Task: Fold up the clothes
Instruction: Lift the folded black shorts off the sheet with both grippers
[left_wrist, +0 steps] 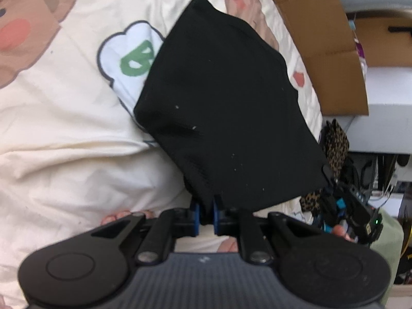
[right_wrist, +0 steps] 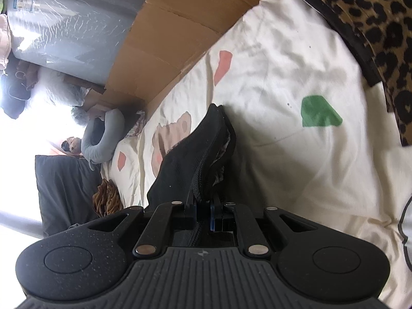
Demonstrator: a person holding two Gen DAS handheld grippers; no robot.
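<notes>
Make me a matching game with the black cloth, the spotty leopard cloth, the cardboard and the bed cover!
Things:
1. black garment
2. leopard-print cloth
3. cardboard
4. bed cover

States:
A. cream with cartoon pictures
B. pinched by left gripper and right gripper
C. plain brown, beside the bed
D. lying on the cover, untouched

Pairs: 1-B, 2-D, 3-C, 4-A
</notes>
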